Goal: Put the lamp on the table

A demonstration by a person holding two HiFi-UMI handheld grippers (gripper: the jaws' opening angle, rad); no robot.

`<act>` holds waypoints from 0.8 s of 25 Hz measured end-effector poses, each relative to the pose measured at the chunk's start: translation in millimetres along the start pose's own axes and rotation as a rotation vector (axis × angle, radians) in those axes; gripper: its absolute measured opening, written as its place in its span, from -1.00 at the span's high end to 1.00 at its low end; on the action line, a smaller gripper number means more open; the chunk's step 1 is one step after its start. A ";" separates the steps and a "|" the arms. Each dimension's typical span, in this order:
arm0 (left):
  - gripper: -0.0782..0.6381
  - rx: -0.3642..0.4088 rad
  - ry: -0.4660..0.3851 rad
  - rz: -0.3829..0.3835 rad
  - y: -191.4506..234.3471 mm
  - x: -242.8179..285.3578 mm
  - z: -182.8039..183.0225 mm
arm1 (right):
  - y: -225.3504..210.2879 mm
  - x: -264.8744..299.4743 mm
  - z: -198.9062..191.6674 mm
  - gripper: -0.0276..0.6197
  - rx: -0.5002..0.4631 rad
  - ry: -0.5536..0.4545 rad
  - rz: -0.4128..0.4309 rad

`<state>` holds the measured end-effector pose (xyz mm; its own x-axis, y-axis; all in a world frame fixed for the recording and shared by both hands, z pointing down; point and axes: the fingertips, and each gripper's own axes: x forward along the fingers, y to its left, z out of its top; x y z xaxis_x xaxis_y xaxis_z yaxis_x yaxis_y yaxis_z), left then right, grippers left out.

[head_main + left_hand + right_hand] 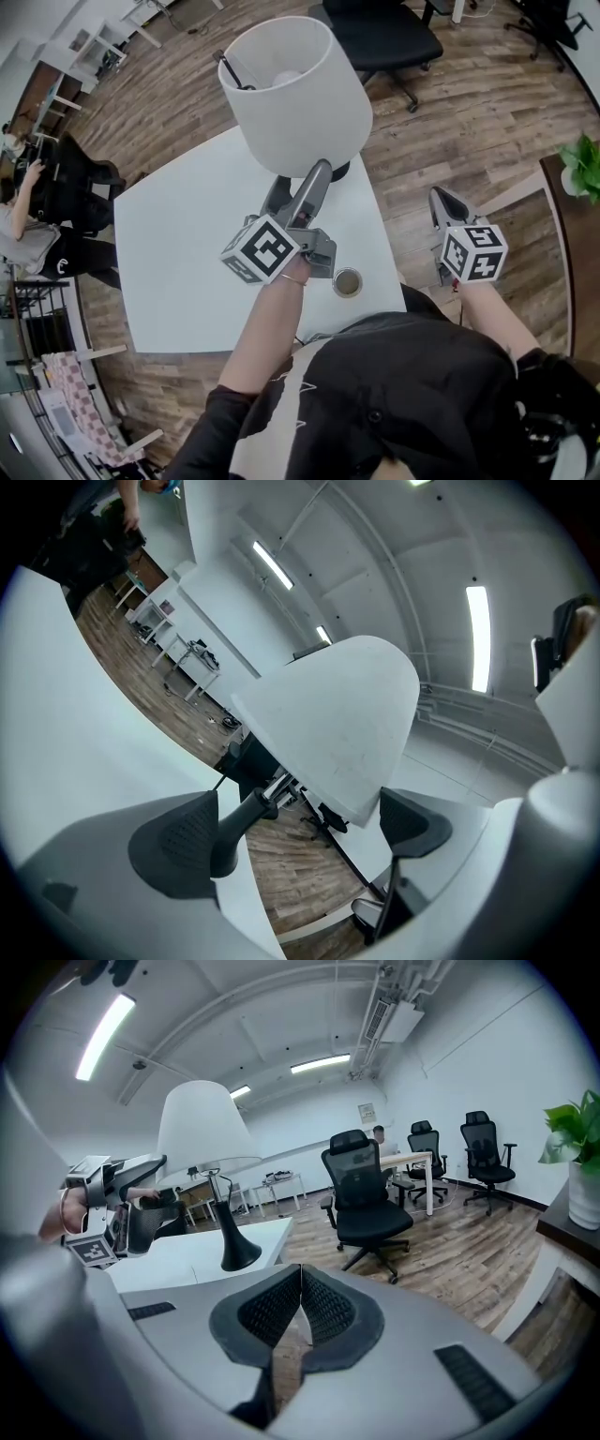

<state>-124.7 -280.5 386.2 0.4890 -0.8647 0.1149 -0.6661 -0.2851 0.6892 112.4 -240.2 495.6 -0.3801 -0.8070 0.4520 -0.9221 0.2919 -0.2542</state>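
Lamp (295, 94) upright on table (187, 253); left tongs (298, 183) open.

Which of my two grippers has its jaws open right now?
The left gripper, at the lamp: its jaws stand wide apart, while the right gripper's are pressed together on nothing.

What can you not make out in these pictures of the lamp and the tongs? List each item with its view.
Lamp base, head view: mostly hidden by the shade and left tongs.
Round container on the table, head view: contents too small to tell.
Plant, head view: cut off by the right edge.
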 end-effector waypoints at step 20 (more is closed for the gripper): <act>-0.69 -0.026 -0.044 0.059 3.6 -8.7 -0.5 | -8.1 -30.3 31.6 0.86 -0.069 -0.060 0.002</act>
<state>-131.1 -273.7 388.1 0.4237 -0.8972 0.1246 -0.6776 -0.2226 0.7009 133.8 -234.4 457.0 -0.3784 -0.8350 0.3994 -0.9251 0.3260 -0.1948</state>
